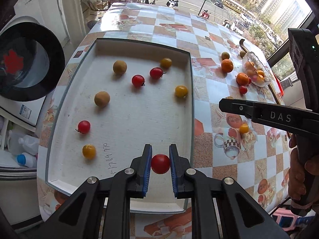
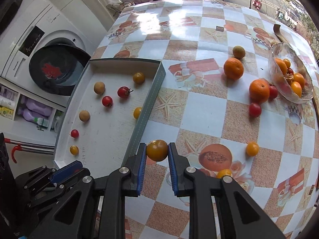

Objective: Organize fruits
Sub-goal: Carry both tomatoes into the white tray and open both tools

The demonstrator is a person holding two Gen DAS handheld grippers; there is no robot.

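My left gripper (image 1: 160,164) is shut on a red cherry tomato (image 1: 160,163), held over the near part of the white tray (image 1: 139,119). The tray holds several red and yellow tomatoes and two brown fruits (image 1: 119,67). My right gripper (image 2: 157,155) is shut on a yellow-brown tomato (image 2: 157,150), just right of the tray's wall (image 2: 147,103), above the table. Two oranges (image 2: 233,68), red tomatoes (image 2: 255,109) and yellow tomatoes (image 2: 252,148) lie loose on the checked tablecloth. The right gripper also shows in the left wrist view (image 1: 225,104).
A glass bowl (image 2: 277,75) with more fruit stands at the table's far right. A washing machine (image 2: 55,67) with an open door and shelves of bottles stand left of the table. A window lies beyond the far edge.
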